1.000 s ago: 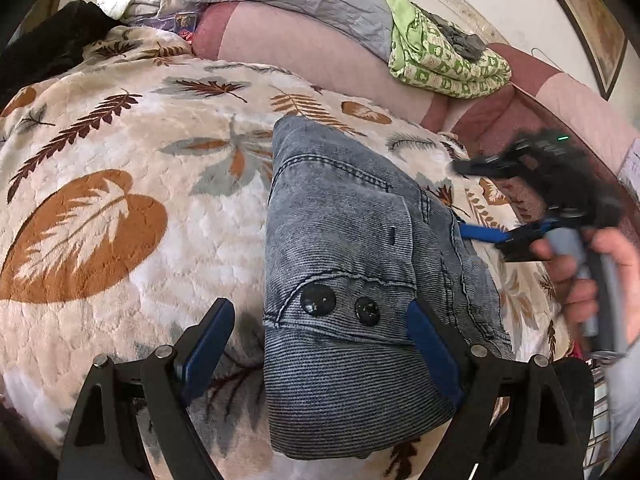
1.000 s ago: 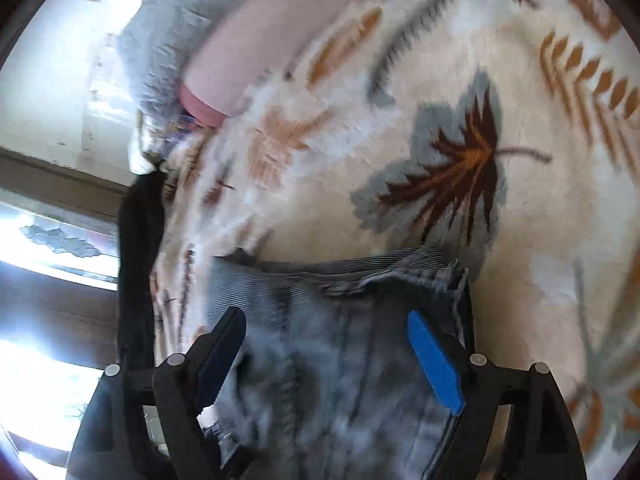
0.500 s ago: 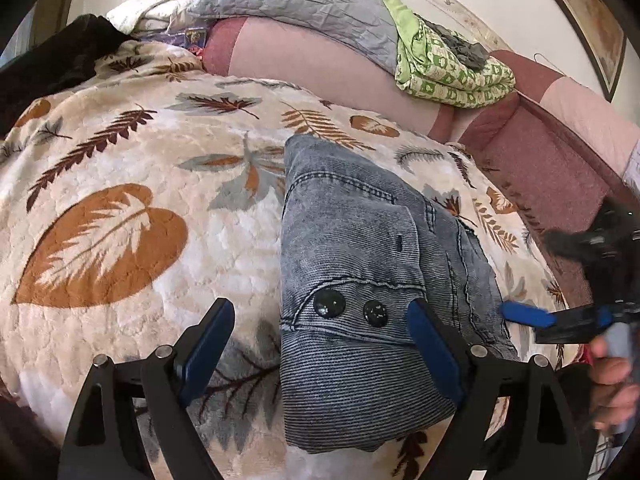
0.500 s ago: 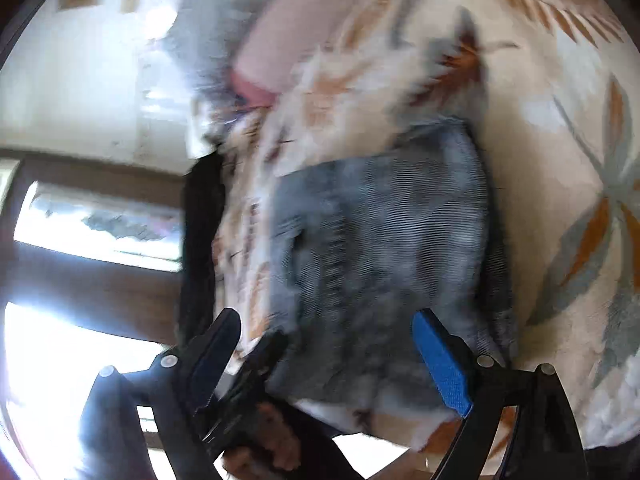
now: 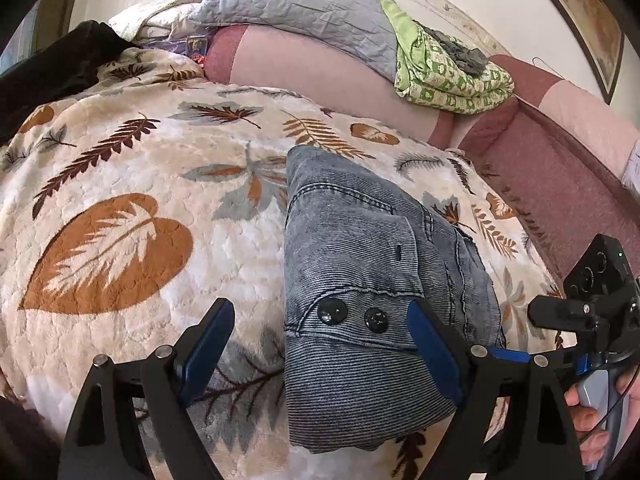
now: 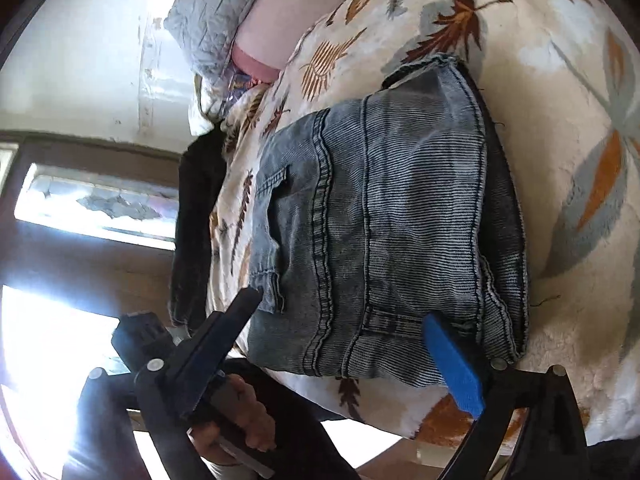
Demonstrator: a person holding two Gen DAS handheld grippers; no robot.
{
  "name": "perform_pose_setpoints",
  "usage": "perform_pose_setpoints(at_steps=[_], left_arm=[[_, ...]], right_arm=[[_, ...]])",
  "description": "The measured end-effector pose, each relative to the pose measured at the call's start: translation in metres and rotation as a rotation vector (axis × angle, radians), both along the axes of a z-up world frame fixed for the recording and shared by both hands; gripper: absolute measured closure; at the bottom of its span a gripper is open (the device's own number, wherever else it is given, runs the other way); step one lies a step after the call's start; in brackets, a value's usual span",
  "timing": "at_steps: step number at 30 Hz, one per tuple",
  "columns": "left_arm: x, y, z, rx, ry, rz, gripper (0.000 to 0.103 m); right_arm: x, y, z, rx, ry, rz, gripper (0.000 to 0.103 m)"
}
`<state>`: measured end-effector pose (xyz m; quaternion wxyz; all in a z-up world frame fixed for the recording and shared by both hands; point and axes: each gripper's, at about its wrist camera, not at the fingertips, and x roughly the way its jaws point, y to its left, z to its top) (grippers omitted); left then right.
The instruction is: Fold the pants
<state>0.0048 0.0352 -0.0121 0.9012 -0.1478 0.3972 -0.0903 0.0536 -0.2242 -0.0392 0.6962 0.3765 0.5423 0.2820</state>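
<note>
1. The grey-blue washed-denim pants [image 5: 372, 280] lay as a compact folded rectangle on the cream leaf-print fleece blanket [image 5: 120, 208] covering the bed, near its front edge, two black buttons facing up.
2. Change over the last second: the right tongs [image 6: 352, 344] had pulled off the bundle's right side and swung round to the near edge. In the left wrist view they had gone from over the denim to the far right margin [image 5: 576, 320], clear of the cloth.
3. The left tongs [image 5: 320, 344] stayed hovering low over the buttoned end, wide open, holding nothing; the view had backed off slightly.
4. The right tongs were also spread wide and empty, with the folded edge showing between the blue pads [image 6: 452, 364] but not pinched.
5. The bundle itself had not shifted or sprung open once released.
6. Judgement: the fold looked finished, or lacked only a final tidy. Both tools free suggests retreat, not a new grasp.
</note>
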Motion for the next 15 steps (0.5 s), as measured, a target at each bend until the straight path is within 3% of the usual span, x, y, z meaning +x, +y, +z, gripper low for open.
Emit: perform_pose_setpoints(at_steps=[15], left_arm=[[0.000,-0.002,-0.004,0.022,0.012,0.007,0.015]], right_arm=[[-0.014,-0.013,-0.006,0.006,-0.070,0.014,0.003]])
